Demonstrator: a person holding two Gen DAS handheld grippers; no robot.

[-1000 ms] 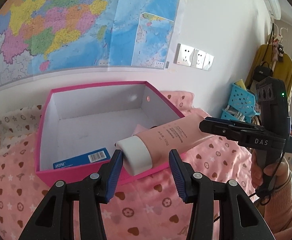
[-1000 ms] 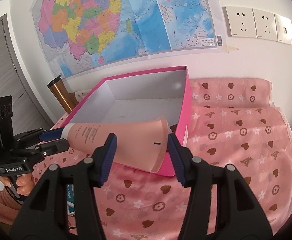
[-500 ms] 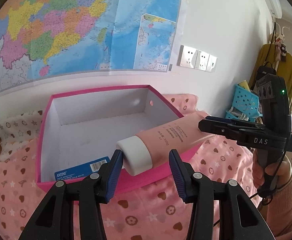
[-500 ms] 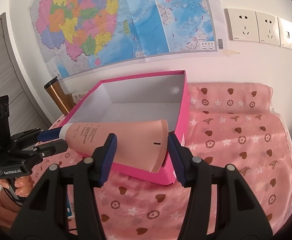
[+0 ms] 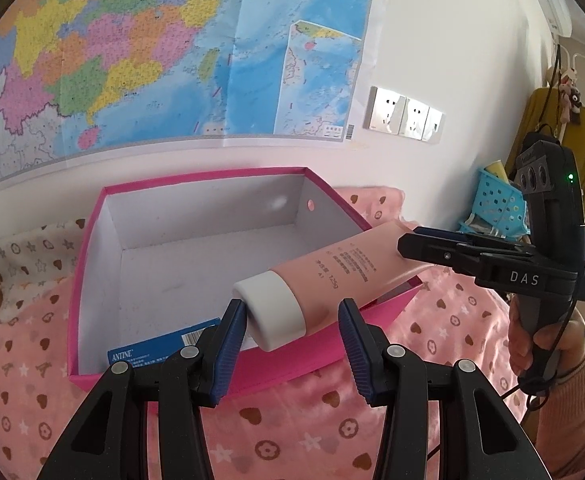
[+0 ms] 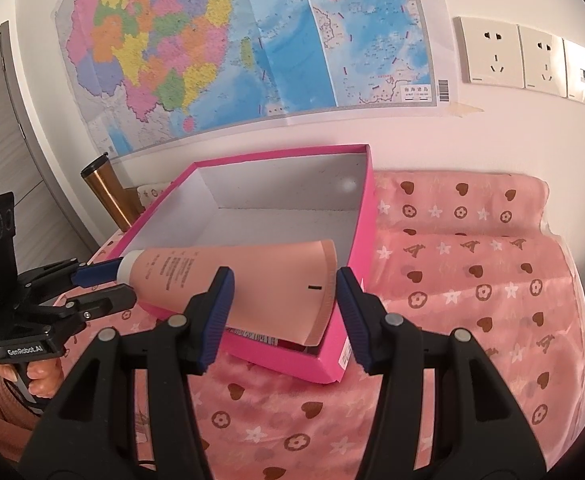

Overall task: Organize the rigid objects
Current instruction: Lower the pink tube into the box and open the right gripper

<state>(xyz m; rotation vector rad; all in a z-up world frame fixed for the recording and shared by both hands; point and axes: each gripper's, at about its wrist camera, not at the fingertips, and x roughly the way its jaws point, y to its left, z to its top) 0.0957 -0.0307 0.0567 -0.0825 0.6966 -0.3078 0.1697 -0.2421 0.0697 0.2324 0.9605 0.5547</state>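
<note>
pink tube (image 5: 332, 276) with a white cap (image 5: 270, 314) is held in the air over the near edge of the pink box (image 5: 92, 248), lying across it at a slant. left gripper (image 5: 292, 340) has the cap end between its blue pads; the left pad touches the cap, the right pad shows a small gap in the left wrist view, so cannot tell if it really pinches. right gripper (image 6: 282, 312) sits on the flat crimped end of the tube (image 6: 252, 280), jaws partly spread, pads at both edges of the tube; it looks gripped, and in the left wrist view the right gripper (image 5: 420, 246) has its fingers clamped over the tube's far end.

box (image 6: 362, 216) is open on top, white inside, resting on a pink cloth (image 6: 472, 280) with hearts and stars. a blue carton (image 5: 164, 346) lies inside the box at the near wall. a printed packet (image 6: 256, 336) shows under the tube in the right wrist view.

on the wall behind: a map (image 6: 232, 48) and sockets (image 6: 524, 60). a brass-coloured cup (image 6: 104, 192) stands left of the box. a blue basket (image 5: 500, 208) is off to the right. a hand (image 5: 548, 344) holds the right gripper's handle.
</note>
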